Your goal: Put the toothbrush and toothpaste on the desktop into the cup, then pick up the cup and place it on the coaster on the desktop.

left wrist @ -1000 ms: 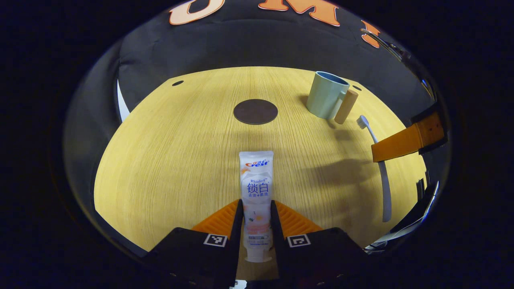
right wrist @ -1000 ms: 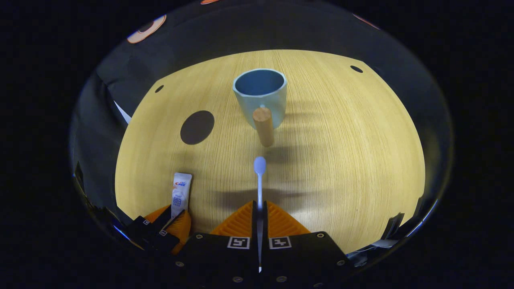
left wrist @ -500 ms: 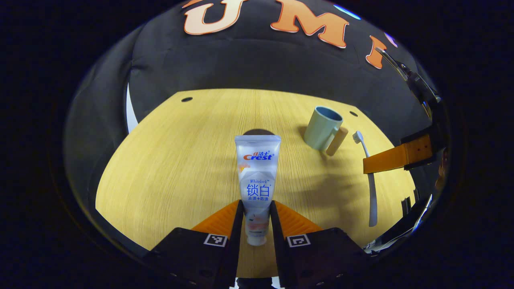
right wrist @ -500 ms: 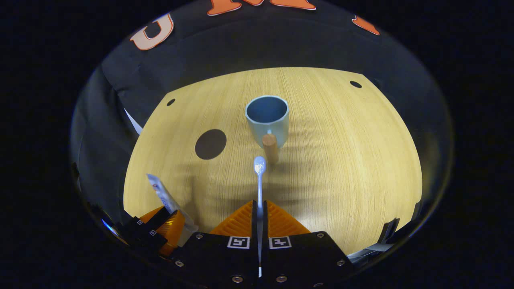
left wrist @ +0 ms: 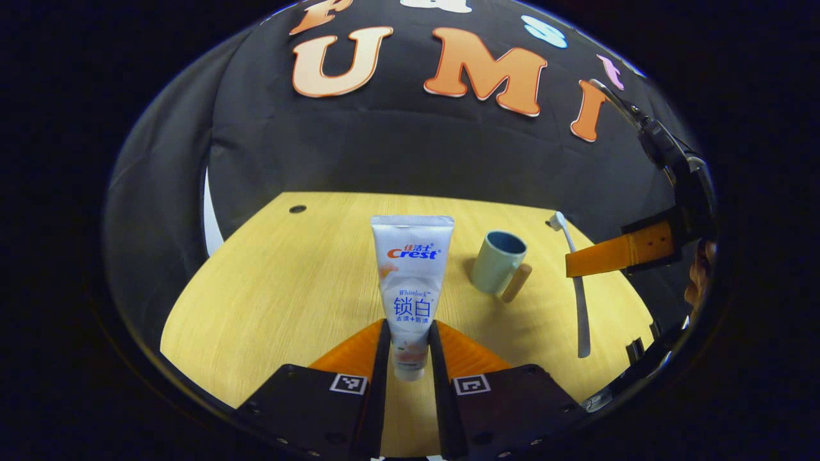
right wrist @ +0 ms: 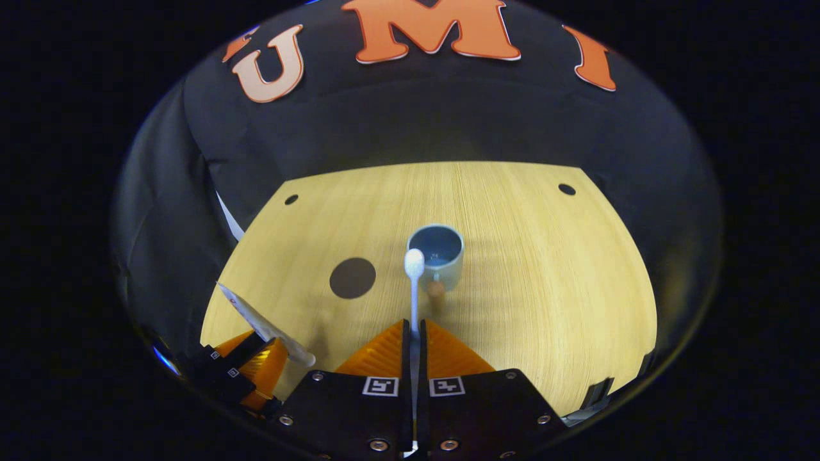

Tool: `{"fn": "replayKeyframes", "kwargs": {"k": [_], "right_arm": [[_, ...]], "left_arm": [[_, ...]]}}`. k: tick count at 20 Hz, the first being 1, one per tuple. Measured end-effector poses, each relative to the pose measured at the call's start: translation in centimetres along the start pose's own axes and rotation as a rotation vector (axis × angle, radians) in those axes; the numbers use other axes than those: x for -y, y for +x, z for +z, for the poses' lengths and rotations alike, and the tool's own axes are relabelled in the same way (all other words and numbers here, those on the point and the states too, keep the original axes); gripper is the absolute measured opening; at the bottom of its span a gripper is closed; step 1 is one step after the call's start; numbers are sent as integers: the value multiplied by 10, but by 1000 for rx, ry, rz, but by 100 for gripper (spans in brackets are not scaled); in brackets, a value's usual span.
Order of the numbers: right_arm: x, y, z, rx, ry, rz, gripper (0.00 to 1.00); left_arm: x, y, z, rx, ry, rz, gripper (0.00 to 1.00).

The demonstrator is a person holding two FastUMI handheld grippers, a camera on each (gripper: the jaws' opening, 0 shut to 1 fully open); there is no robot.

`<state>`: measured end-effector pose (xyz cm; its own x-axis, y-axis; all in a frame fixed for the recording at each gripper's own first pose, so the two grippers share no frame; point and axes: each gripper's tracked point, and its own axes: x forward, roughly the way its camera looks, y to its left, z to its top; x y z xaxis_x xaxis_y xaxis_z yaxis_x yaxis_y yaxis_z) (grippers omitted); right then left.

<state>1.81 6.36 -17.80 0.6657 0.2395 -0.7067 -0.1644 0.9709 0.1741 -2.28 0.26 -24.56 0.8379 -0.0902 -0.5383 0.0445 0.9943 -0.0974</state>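
left gripper (left wrist: 410, 349): pressed onto the toothpaste (left wrist: 411, 282) near its cap end, both fingers bearing on the tube's sides. the tube runs toward 12 o'clock from the gripper, crimped tail uppermost, clear of the table (left wrist: 288, 275). judged light and soft-walled; it should dent under pressure and could slide if squeezed on the glossy middle, so the firmer shoulder by the cap is the sound place to hold it, as now.

cup (left wrist: 498, 262): upright on the table at about 2 o'clock from the left gripper, well apart, its wooden handle (left wrist: 516, 283) turned toward the viewer. judged rigid and light, with a smooth wall; the handle or rim would give the surest hold.

right gripper (right wrist: 413, 333): pinching the toothbrush (right wrist: 414, 288) by its handle, fingers nearly together. the brush points to 12 o'clock, its head level in this view with the cup's (right wrist: 437, 255) near rim, slightly to the rim's left. judged stiff, thin and very light, liable to pivot between the fingers; a hold low on the handle suits dropping it in head up.

coaster (right wrist: 352, 278): flat on the table at 9 o'clock of the cup, apart from it, bare.
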Motion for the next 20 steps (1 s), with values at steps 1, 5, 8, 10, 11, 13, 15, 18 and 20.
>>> {"fn": "replayKeyframes", "kwargs": {"k": [1, 5, 8, 10, 11, 13, 15, 18, 20], "right_arm": [[-2, 0, 13, 32, -6, 4, 3], [2, 6, 63, 146, -13, 5, 3], [2, 11, 99, 227, -13, 9, 3], [7, 17, 130, 325, -6, 10, 3], [7, 18, 143, 372, -7, 9, 3], [10, 27, 156, 429, -12, 1, 3], [11, 47, 160, 450, -16, 6, 3], [14, 69, 160, 473, -12, -1, 3], [12, 82, 159, 482, -21, -7, 3]], "left_arm": [[0, 1, 14, 24, 3, 2, 34], [-2, 1, 51, 89, 14, 15, 34], [-4, 5, 71, 122, 32, 25, 34], [-7, 7, 77, 127, 27, 30, 34], [-9, 6, 77, 124, 24, 34, 34], [-12, 8, 79, 116, 23, 42, 34], [-17, 10, 80, 112, 25, 52, 34], [-24, 17, 82, 102, 19, 64, 34], [-29, 23, 79, 95, 11, 73, 34]]}}
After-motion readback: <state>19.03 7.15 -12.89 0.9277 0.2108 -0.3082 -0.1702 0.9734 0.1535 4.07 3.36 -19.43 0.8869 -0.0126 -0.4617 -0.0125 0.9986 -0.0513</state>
